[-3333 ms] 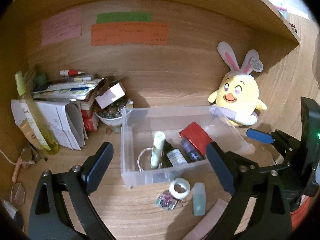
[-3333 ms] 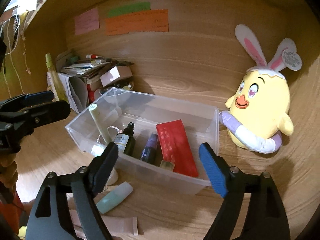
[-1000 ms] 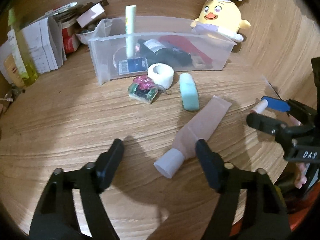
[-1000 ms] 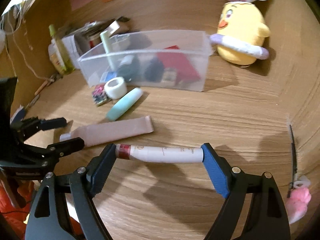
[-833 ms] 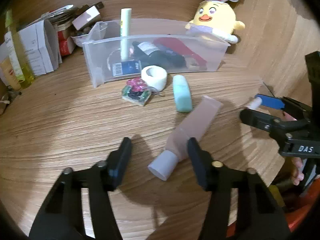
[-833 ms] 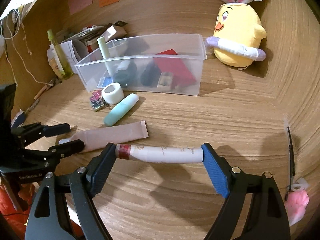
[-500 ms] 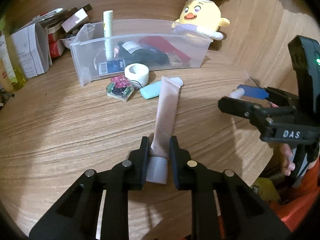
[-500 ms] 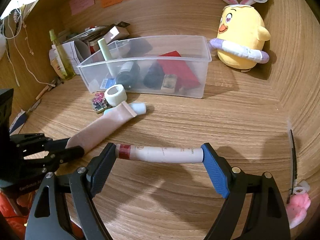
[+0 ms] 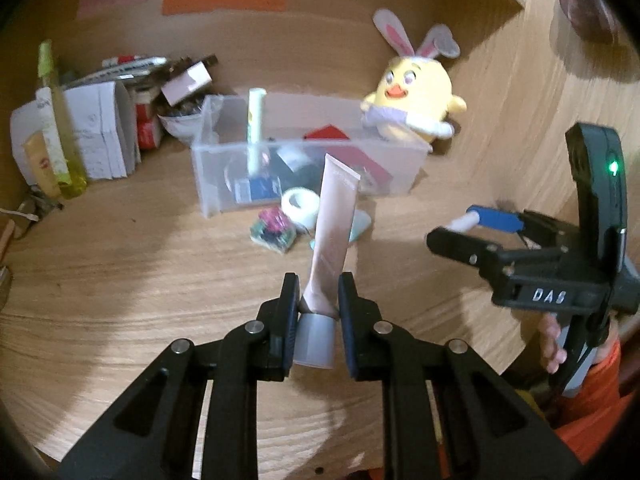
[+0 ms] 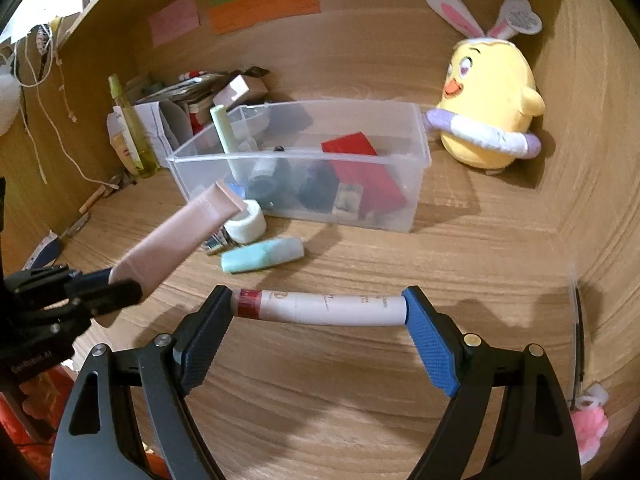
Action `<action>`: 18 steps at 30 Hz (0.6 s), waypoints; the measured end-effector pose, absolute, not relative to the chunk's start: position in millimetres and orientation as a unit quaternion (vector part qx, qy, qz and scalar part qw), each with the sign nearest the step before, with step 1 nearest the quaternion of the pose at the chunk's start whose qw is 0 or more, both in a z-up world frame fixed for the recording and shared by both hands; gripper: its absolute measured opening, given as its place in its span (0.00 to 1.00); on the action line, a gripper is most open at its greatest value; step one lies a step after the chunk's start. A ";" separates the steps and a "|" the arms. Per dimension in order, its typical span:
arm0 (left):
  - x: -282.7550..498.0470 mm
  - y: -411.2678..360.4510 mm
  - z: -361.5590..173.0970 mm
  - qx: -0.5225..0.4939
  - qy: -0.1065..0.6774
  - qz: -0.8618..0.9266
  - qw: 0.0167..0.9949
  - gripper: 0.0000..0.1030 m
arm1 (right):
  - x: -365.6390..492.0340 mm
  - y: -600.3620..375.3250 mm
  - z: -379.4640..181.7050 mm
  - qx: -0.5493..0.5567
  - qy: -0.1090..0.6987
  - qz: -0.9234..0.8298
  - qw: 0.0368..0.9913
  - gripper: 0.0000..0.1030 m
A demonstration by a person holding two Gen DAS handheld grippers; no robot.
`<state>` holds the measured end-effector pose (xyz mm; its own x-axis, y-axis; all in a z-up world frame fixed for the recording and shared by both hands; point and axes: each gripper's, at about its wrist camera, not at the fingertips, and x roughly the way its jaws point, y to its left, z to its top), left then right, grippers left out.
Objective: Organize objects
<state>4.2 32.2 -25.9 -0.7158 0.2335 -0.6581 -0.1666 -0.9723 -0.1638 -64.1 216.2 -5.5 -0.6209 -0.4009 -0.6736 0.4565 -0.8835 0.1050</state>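
Observation:
My left gripper is shut on a pink tube near its grey cap and holds it lifted off the desk, tail pointing at the clear plastic bin. In the right wrist view the pink tube sticks up from the left gripper. My right gripper is shut on a white tube with a red band, held end to end across its jaws above the desk. The bin holds bottles, a red packet and an upright pale green tube.
On the desk before the bin lie a white tape roll, a mint green case and a small colourful packet. A yellow bunny plush sits right of the bin. Papers, boxes and a yellow bottle crowd the back left.
My left gripper has closed on the pink tube's cap end and lifted it off the desk. My right gripper still holds the white tube, and both views have tilted up toward the bin.

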 end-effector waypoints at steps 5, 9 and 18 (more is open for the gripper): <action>2.5 25.2 -11.7 -0.337 -0.053 0.935 0.094 0.18 | -68.1 206.6 2.2 0.354 0.039 -0.900 0.251 0.81; -1.3 21.4 -2.0 -0.322 -0.057 0.941 0.086 0.18 | -69.7 199.8 10.1 0.341 0.042 -0.903 0.258 0.81; -20.5 2.8 14.3 -0.299 -0.065 0.950 0.055 0.18 | -85.7 193.7 30.2 0.315 0.043 -0.911 0.264 0.81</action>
